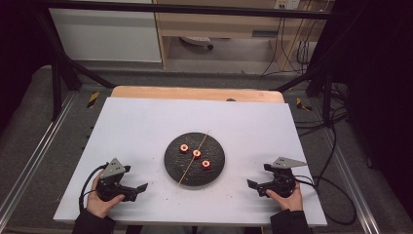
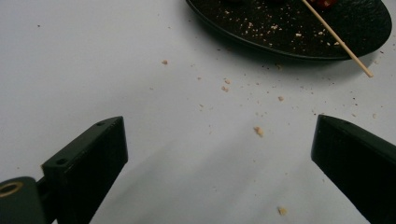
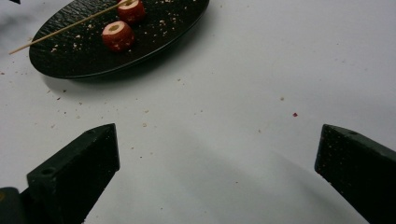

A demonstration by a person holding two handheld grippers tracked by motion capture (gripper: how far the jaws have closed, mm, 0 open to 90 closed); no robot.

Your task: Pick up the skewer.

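Tools, left (image 1: 142, 186) and right (image 1: 250, 185), I am holding gaping, empty; skewer (image 1: 194, 158) lying between, nearer neither.

plate (image 1: 171, 161): black, rough matt | skewer (image 1: 194, 158): thin wood | table (image 1: 136, 126): smooth matt white

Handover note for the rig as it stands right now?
Left tool: open, empty, resting on the white board left of the plate.
Right tool: open, empty, on the board right of the plate.
Black plate: centre of the board, holding three red sausage slices and a wooden skewer lying across it.
Done: nothing skewered.
Left, probably: pick up the skewer and thread the slices.
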